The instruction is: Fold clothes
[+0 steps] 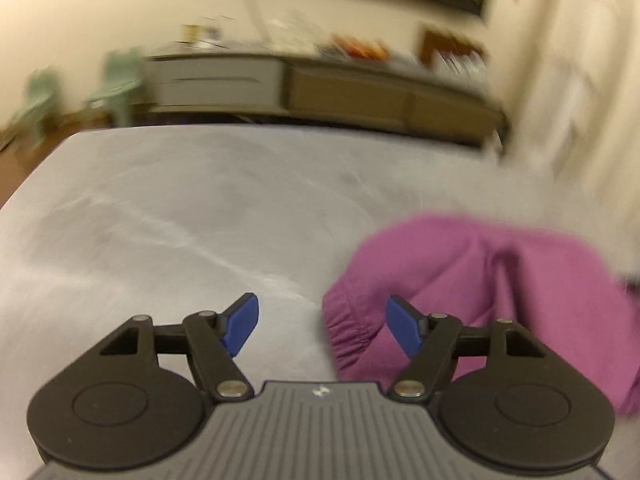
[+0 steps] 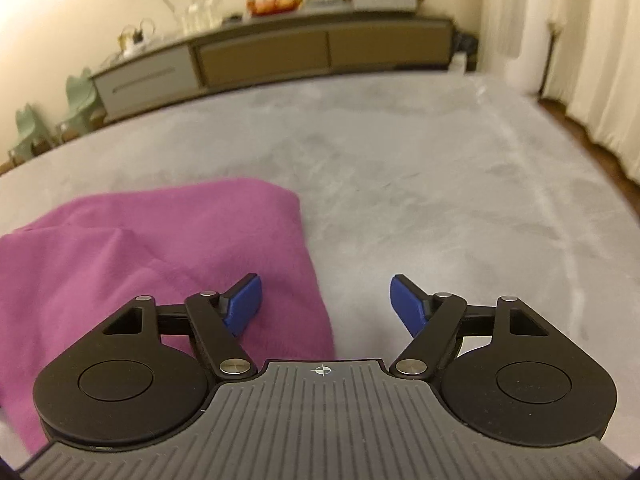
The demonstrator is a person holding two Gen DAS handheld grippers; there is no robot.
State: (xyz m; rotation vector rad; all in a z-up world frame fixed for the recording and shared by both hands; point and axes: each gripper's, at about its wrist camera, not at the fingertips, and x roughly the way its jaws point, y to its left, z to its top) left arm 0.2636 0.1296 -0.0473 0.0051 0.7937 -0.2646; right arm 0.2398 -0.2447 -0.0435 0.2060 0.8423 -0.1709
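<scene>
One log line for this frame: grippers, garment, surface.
left gripper: open, empty | right gripper: open, empty | purple garment: bunched, between grippers | grey bed surface | fold: not finished

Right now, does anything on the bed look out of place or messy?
Only the purple garment: it lies bunched and creased on the grey bed cover, not flat, with its gathered cuff or waistband turned toward the left gripper. Both the left and the right gripper are open and hold nothing. No spills or damage show.
</scene>
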